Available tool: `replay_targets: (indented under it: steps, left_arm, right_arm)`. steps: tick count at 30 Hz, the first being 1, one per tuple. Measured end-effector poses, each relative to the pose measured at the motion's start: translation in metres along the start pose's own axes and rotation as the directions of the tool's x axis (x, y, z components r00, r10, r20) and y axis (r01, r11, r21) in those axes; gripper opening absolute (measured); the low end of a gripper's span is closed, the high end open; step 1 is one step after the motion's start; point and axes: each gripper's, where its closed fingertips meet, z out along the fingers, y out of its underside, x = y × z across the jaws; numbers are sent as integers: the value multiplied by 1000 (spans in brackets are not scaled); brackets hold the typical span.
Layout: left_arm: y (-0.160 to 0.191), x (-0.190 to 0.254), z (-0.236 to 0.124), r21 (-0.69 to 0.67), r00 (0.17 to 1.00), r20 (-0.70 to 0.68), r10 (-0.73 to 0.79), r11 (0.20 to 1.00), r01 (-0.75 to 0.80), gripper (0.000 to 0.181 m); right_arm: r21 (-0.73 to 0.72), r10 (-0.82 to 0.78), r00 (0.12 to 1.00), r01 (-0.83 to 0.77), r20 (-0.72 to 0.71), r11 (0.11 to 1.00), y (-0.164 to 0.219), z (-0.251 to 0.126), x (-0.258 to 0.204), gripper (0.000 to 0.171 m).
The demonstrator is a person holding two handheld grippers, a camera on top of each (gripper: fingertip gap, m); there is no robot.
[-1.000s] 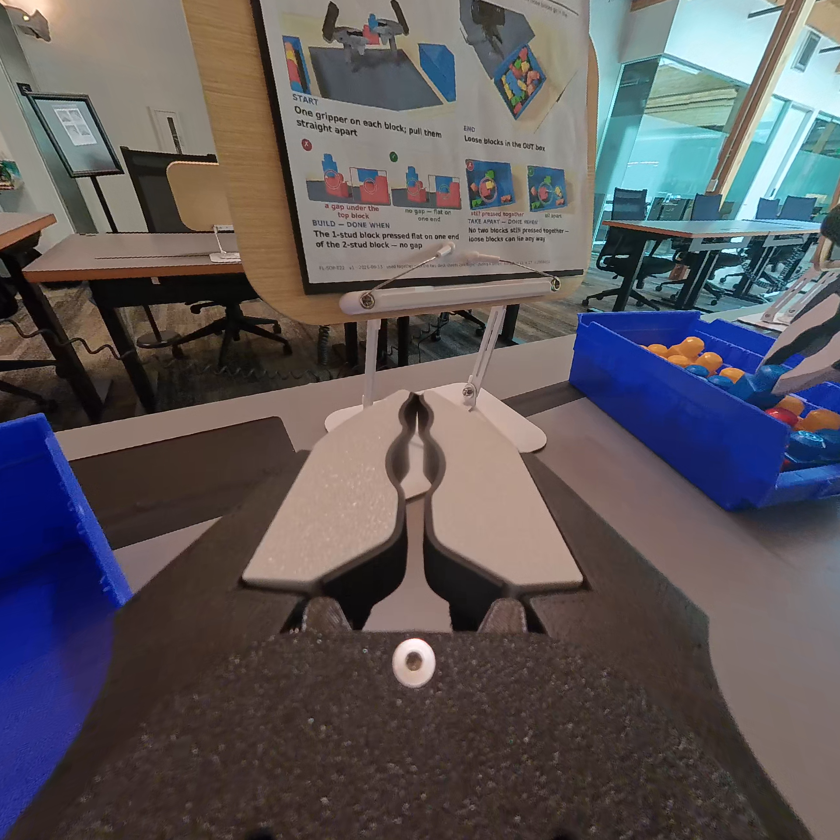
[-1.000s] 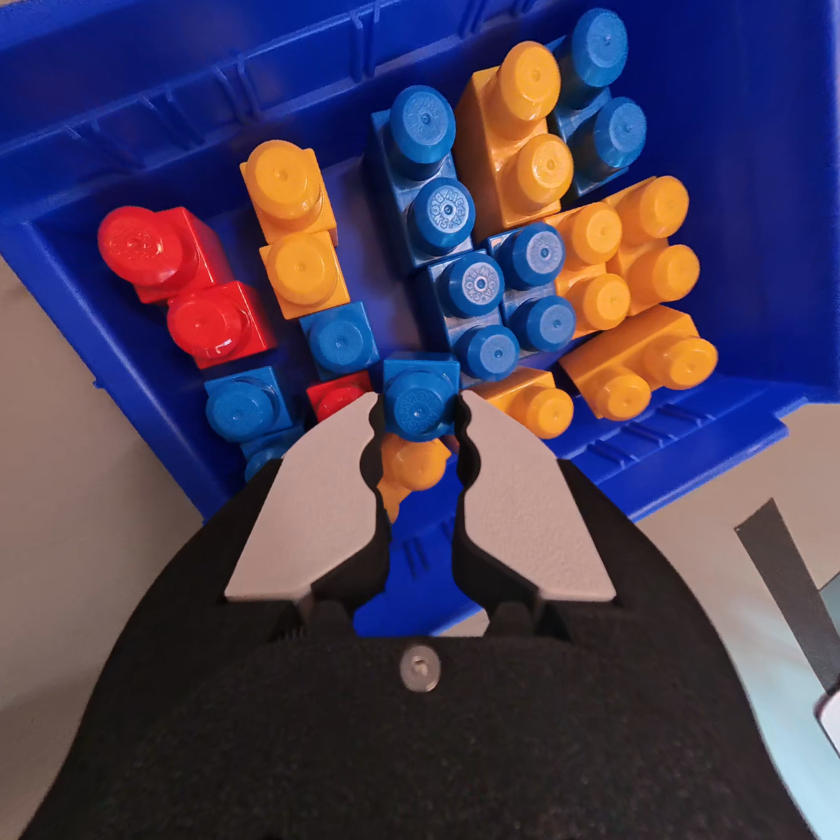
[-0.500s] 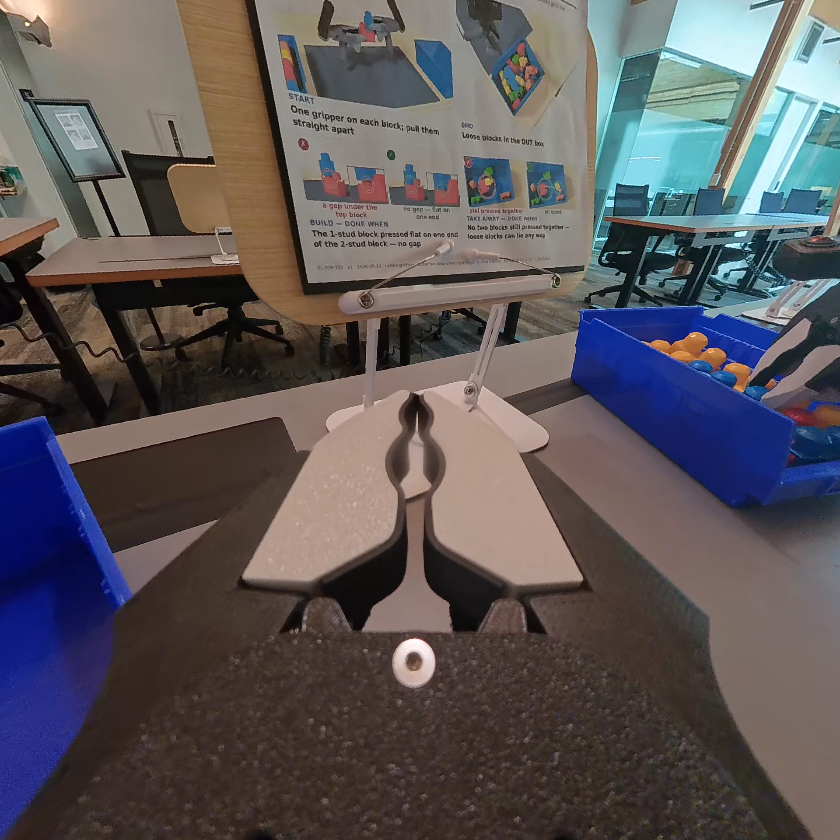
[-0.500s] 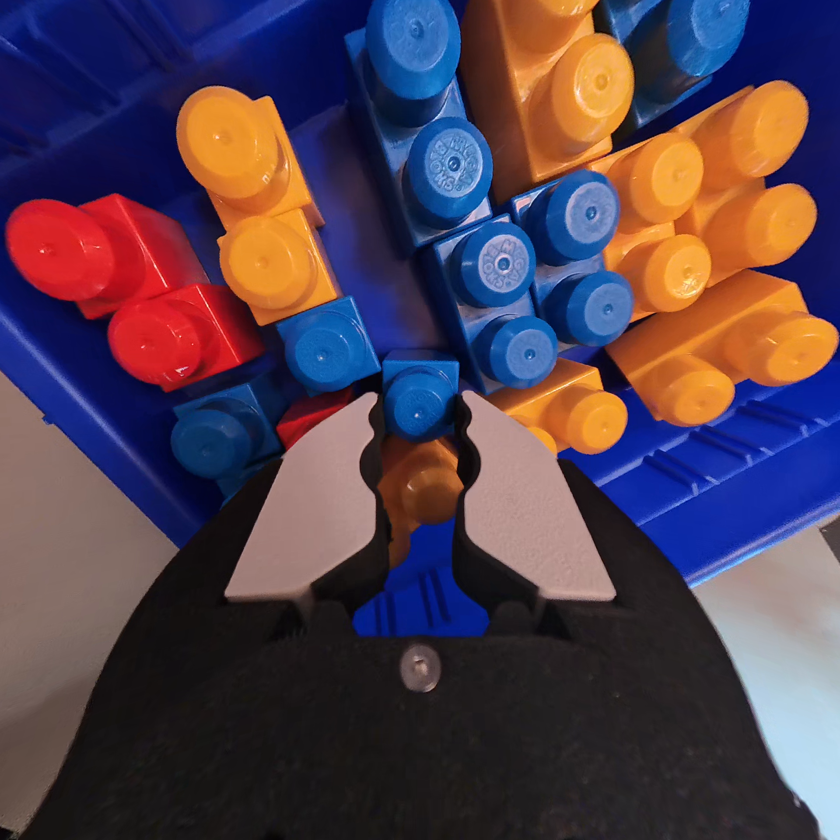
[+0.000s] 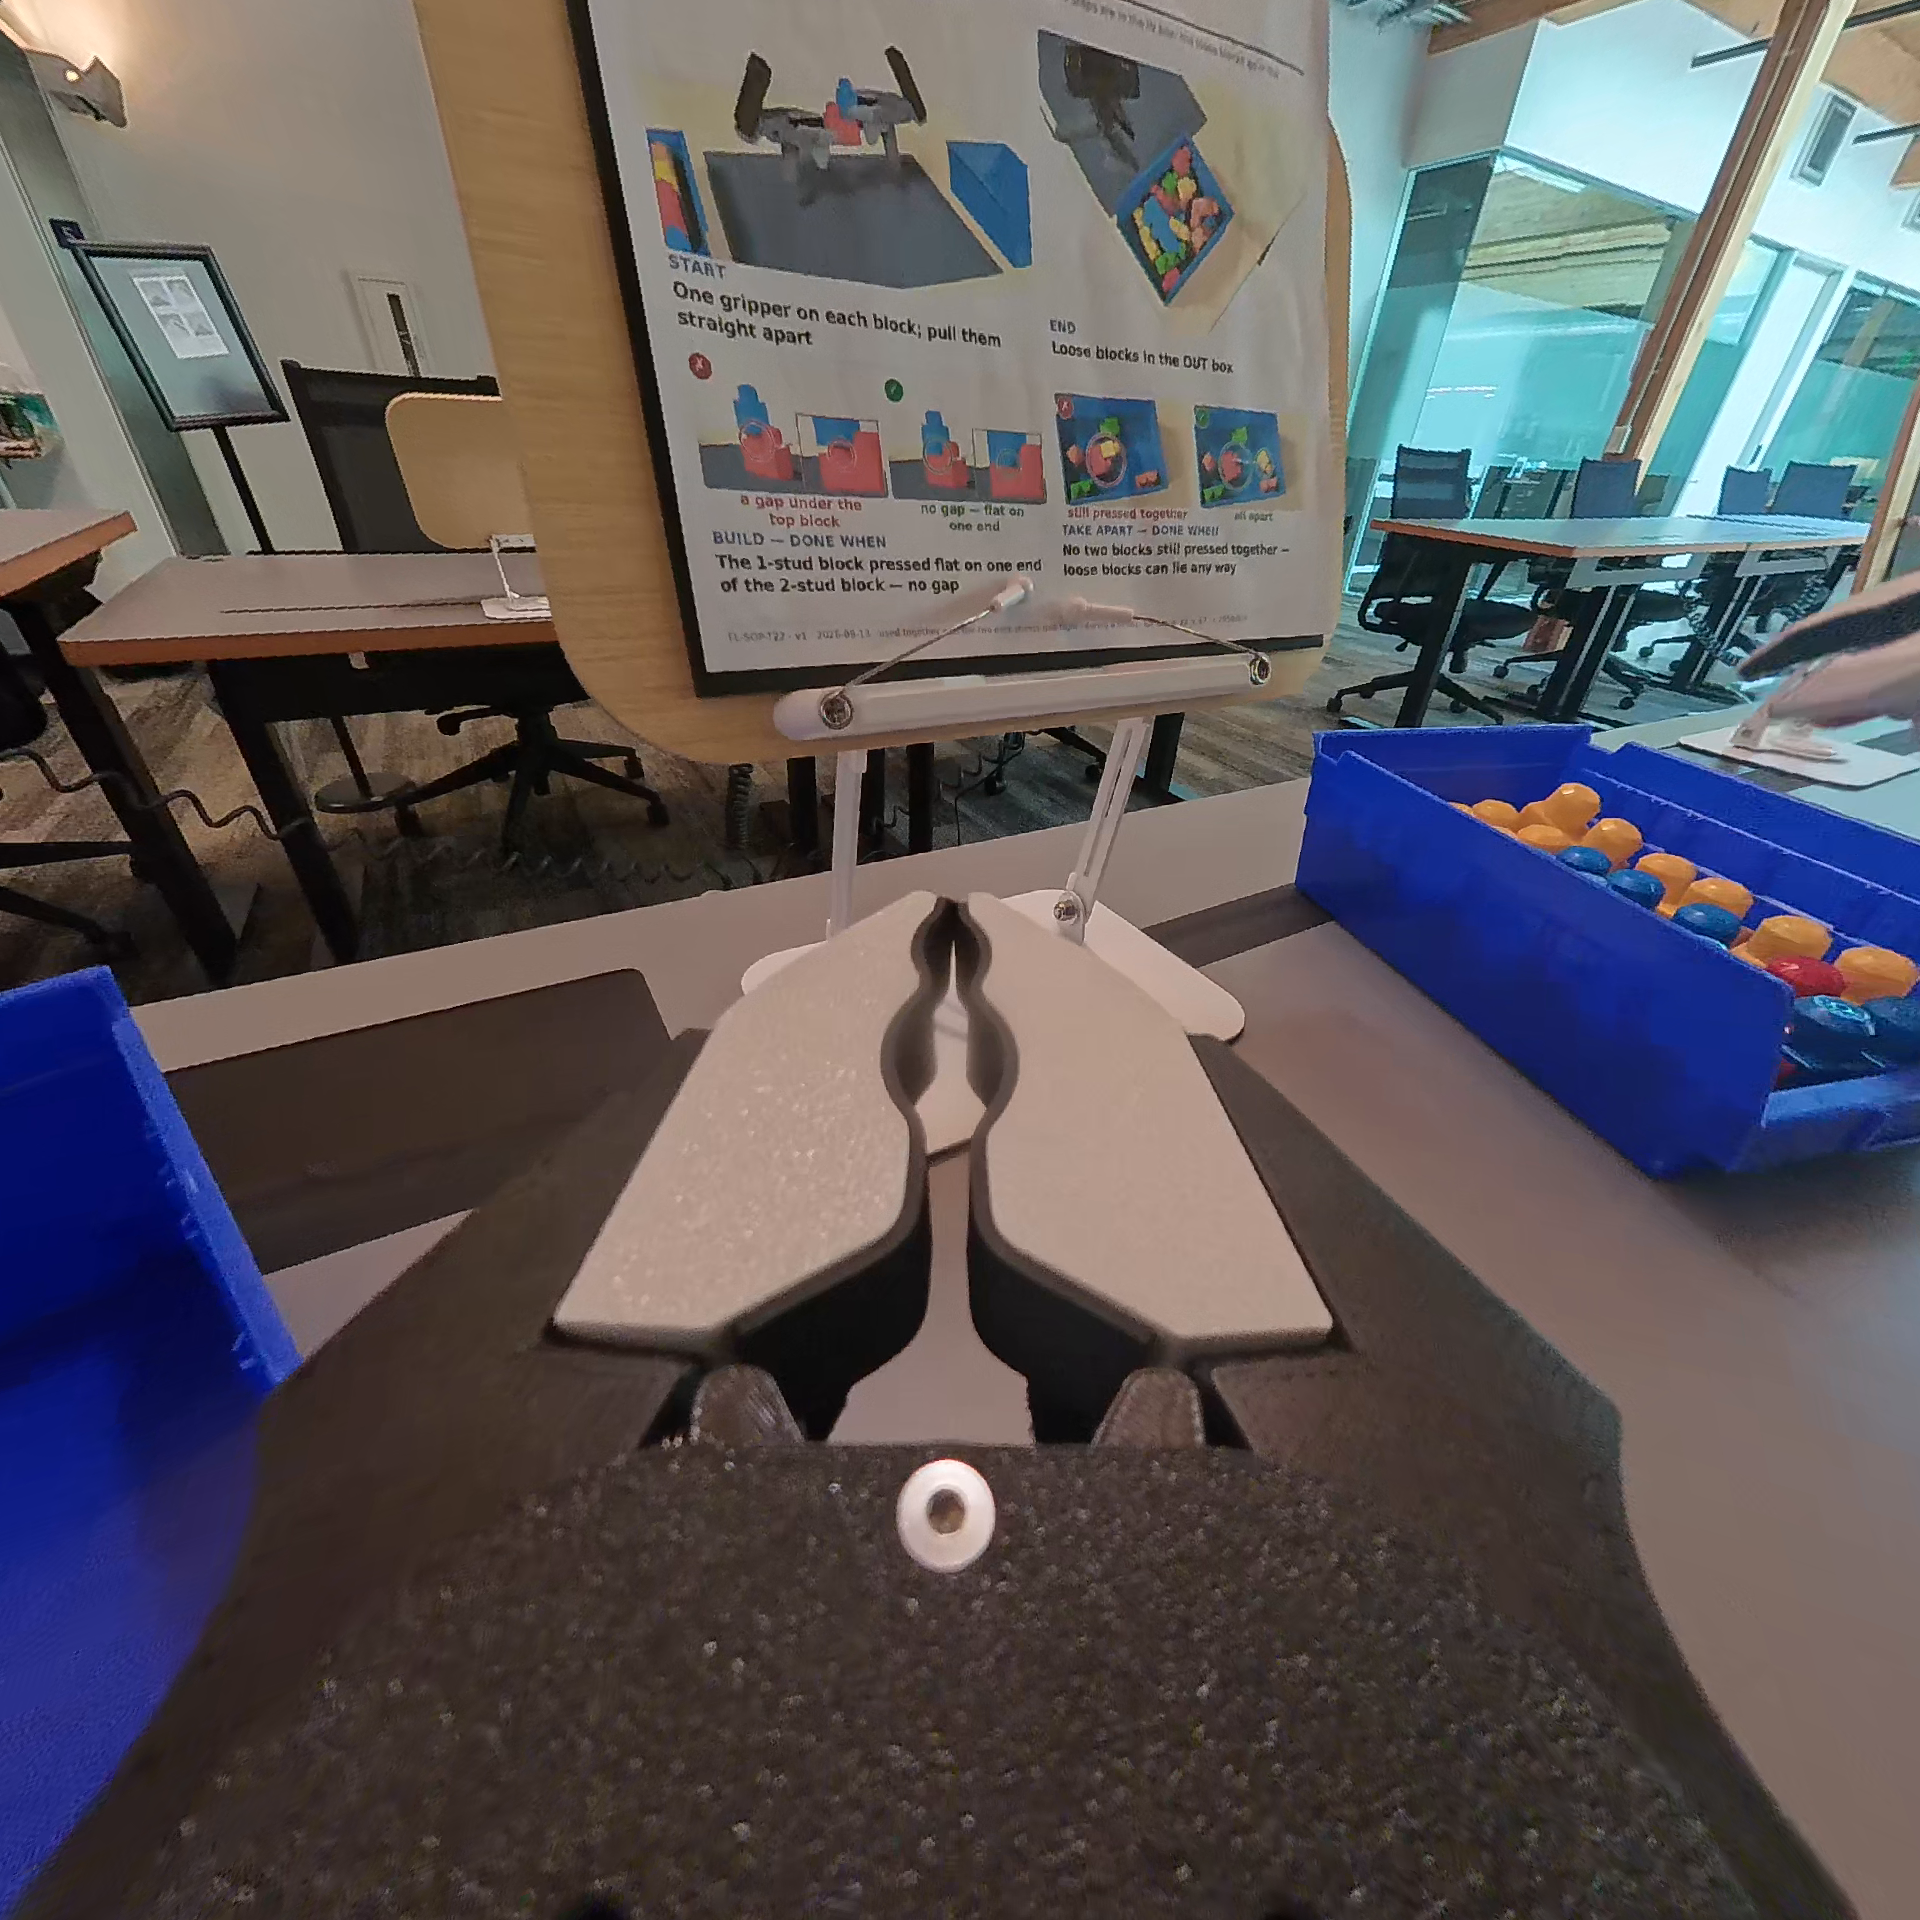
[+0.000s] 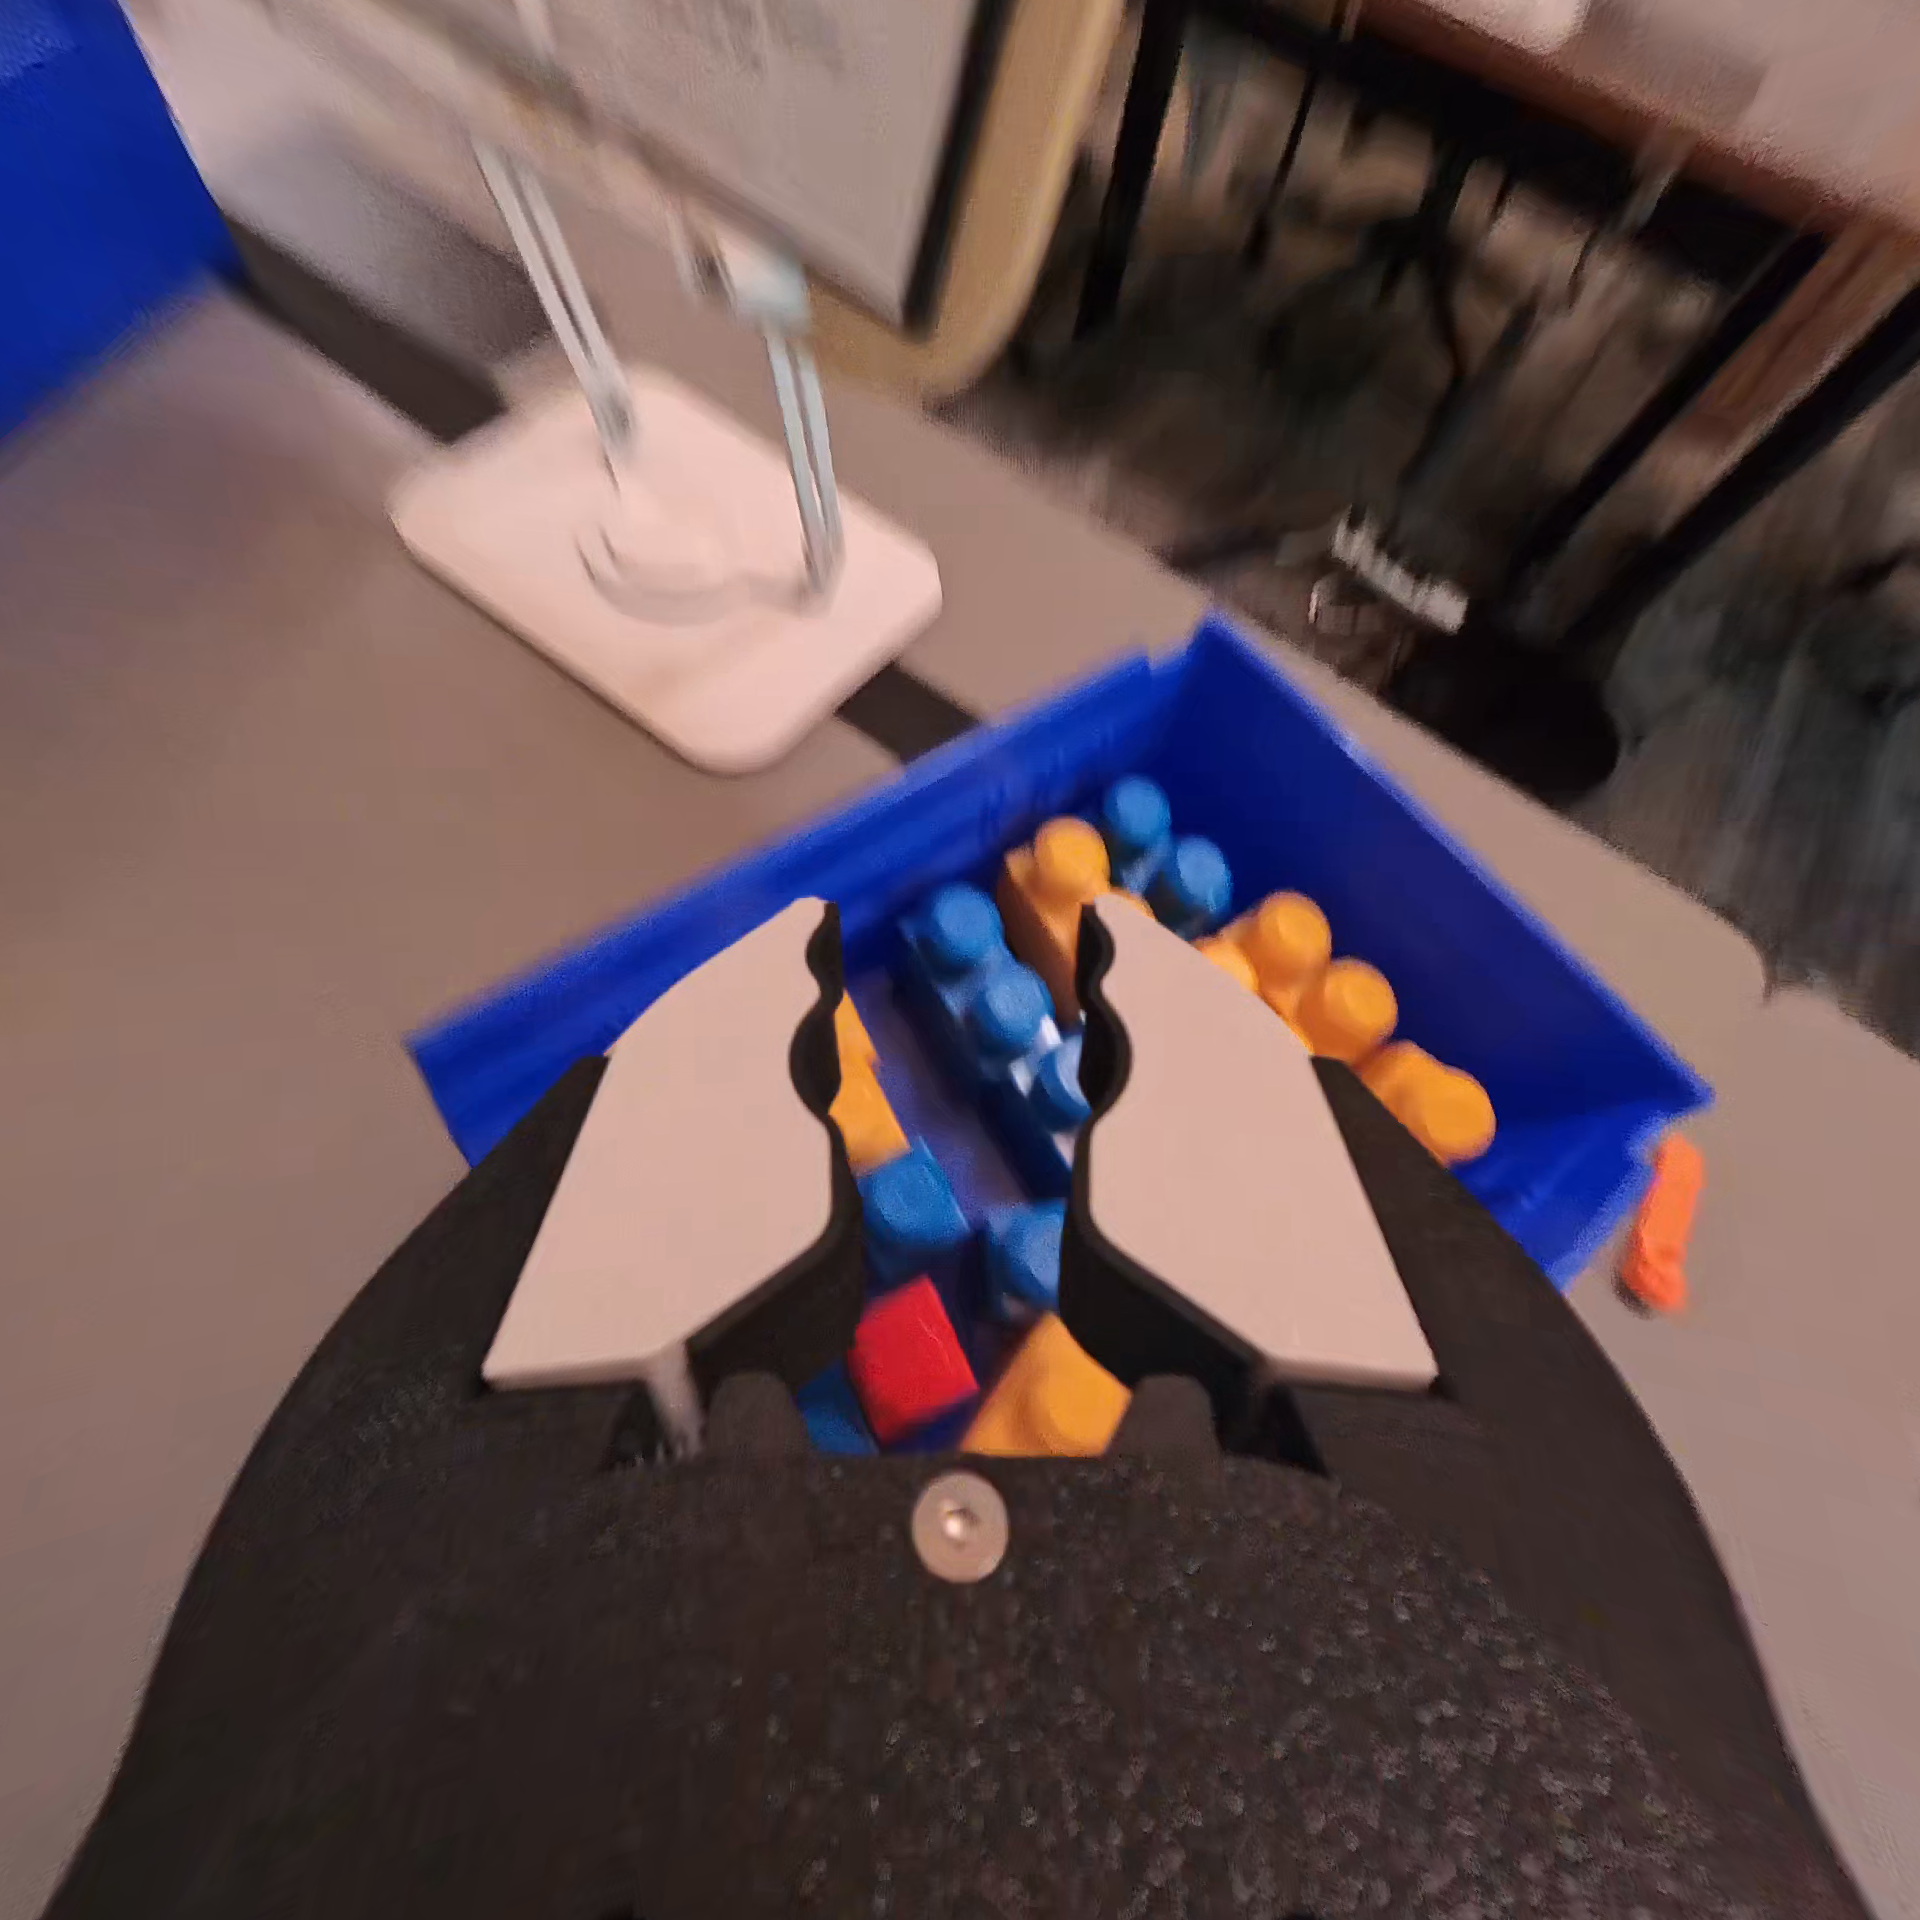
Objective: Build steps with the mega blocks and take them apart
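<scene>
My left gripper (image 5: 951,916) is shut and empty, held low over the grey table and facing the instruction board. A blue bin (image 5: 1507,987) to its right holds several orange, blue and red mega blocks (image 5: 1683,904). In the blurred right wrist view, my right gripper (image 6: 956,925) is open and empty above that bin (image 6: 1351,831). Between its fingers I see blue blocks (image 6: 997,997), orange blocks (image 6: 1340,1008) and a red block (image 6: 914,1351) lying loose in the bin. A small orange thing (image 6: 1662,1226) shows just outside the bin's right corner.
An instruction board on a white stand (image 5: 1039,696) stands at the table's far edge, and its base (image 6: 665,582) is left of the bin. A second blue bin (image 5: 104,1195) is at the left, with a dark mat (image 5: 395,1091) beside it. A hand (image 5: 1849,675) shows at the far right.
My right gripper has risen and tilted up from close over the blocks, and its jaws have opened wider with nothing in them. My left gripper has stayed still.
</scene>
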Motion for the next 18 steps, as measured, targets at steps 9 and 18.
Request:
replay_targets:
  steps: [9,18]
  left_arm:
    - [-9,6,-3,12,999,11,36,999,-36,0]
    - [-12,7,-3,16,999,17,48,999,-48,0]
  right_arm:
    - [547,211,974,-130,-87,827,-61,-16,-88,26]
    - [584,241,951,-87,-192,807,-39,16,-131,0]
